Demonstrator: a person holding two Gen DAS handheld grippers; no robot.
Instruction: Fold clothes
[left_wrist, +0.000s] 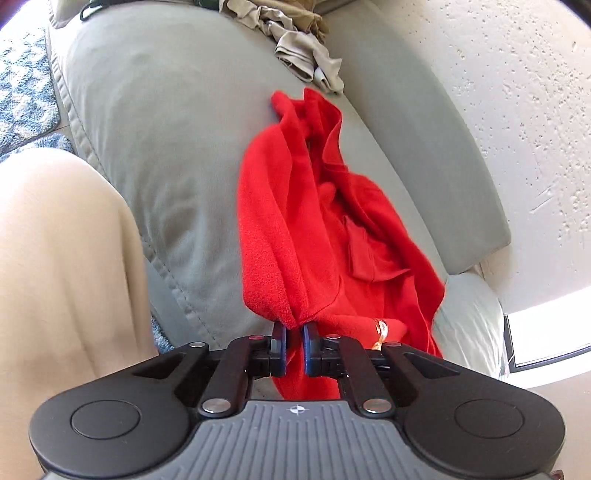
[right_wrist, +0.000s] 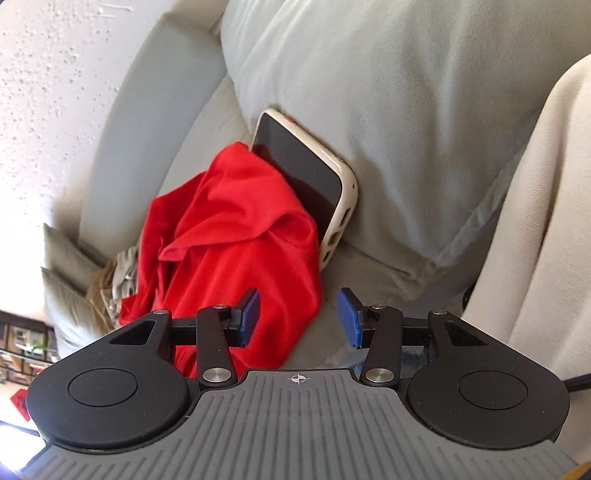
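While crumpled on the sofa (left_wrist: 155, 122), red fleece garment (left_wrist: 295, 229), left gripper (left_wrist: 294, 334) jaws pinching it, right gripper (right_wrist: 299, 317) jaws apart

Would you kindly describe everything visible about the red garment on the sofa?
The red garment is bright red, soft and fleecy-looking, crumpled in loose folds, not yet folded. It lies along the grey sofa, partly covering a white-cased phone leaning on a cushion, near some beige clothes. The left gripper is shut on a bunched edge; the right gripper is open above it, not gripping.
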